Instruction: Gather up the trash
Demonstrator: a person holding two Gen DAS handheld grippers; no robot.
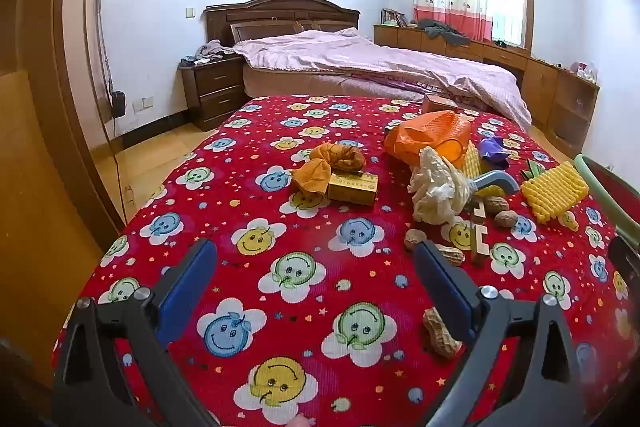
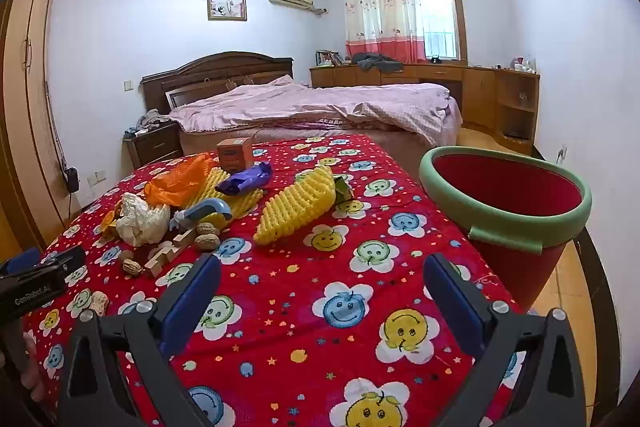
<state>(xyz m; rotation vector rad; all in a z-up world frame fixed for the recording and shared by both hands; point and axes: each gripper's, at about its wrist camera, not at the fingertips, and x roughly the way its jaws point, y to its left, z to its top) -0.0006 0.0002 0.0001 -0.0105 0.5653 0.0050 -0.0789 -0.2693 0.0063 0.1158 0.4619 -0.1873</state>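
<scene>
Both the left tongs point(image 1: 316, 275) and right tongs point(image 2: 322, 287) hover wide open and empty. The red, green-rimmed plastic bucket point(image 2: 508, 187) waits beside the yellow foam netting point(image 2: 296, 207) (presumably for trash).

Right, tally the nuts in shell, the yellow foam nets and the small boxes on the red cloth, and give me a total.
nuts in shell: 5
yellow foam nets: 2
small boxes: 2
Total: 9
</scene>
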